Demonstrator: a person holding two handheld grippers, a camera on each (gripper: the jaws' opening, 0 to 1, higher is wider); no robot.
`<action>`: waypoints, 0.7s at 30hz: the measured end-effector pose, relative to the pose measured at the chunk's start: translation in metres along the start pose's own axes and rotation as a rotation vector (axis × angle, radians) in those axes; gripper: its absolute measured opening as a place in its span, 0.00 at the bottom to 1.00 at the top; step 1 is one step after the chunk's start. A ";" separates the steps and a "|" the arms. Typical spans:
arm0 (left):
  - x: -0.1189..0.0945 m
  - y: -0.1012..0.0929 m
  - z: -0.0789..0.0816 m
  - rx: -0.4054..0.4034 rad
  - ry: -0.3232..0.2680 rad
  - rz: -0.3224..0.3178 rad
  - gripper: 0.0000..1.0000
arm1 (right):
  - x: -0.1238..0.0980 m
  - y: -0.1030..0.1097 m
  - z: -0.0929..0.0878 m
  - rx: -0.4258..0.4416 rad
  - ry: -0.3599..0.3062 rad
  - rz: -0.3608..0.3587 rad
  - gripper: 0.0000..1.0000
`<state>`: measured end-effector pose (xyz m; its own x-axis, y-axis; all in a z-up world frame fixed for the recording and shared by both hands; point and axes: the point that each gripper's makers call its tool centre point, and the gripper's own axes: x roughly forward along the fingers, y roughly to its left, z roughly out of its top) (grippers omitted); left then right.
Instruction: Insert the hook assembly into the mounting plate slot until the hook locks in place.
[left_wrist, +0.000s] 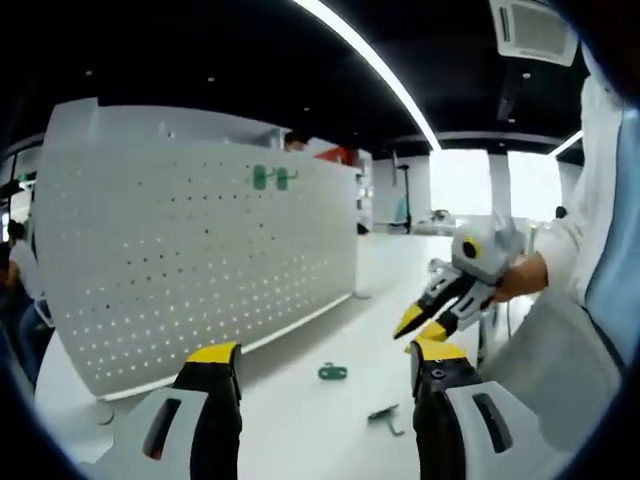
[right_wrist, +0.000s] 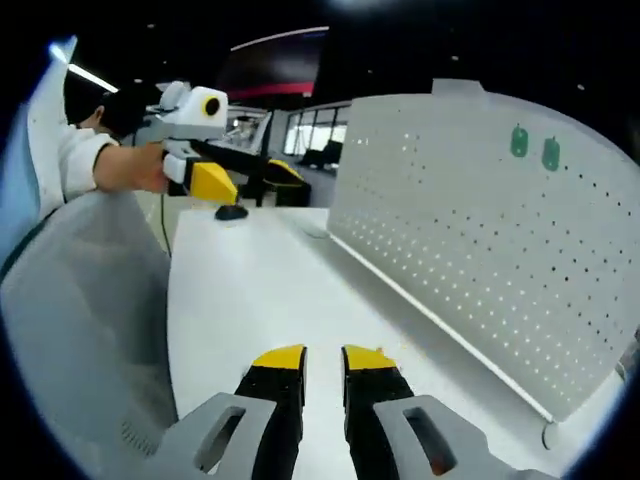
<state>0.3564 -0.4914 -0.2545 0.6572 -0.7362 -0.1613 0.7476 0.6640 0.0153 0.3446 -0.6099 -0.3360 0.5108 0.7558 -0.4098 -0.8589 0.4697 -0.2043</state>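
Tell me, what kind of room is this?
Probably an office or lab workspace: a long white table with a white pegboard standing on it, a strip light and an air vent in the dark ceiling, and big bright windows at the far end.

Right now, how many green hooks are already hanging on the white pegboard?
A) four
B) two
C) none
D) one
B: two green hooks hang side by side near the top of the pegboard, as the right gripper view also shows; another green piece and a darker hook lie on the table.
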 end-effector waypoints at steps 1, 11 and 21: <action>0.000 0.000 0.000 0.005 0.000 0.001 0.70 | 0.001 0.001 -0.003 -0.002 0.002 0.003 0.12; 0.000 0.001 0.002 0.027 0.002 0.006 0.70 | 0.020 0.029 -0.044 0.025 0.047 0.071 0.12; 0.001 0.001 -0.003 0.026 0.018 0.006 0.70 | 0.032 0.041 -0.061 0.028 0.066 0.102 0.09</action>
<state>0.3577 -0.4914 -0.2581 0.6598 -0.7298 -0.1791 0.7461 0.6645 0.0414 0.3232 -0.5939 -0.4123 0.4164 0.7688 -0.4853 -0.9043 0.4053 -0.1339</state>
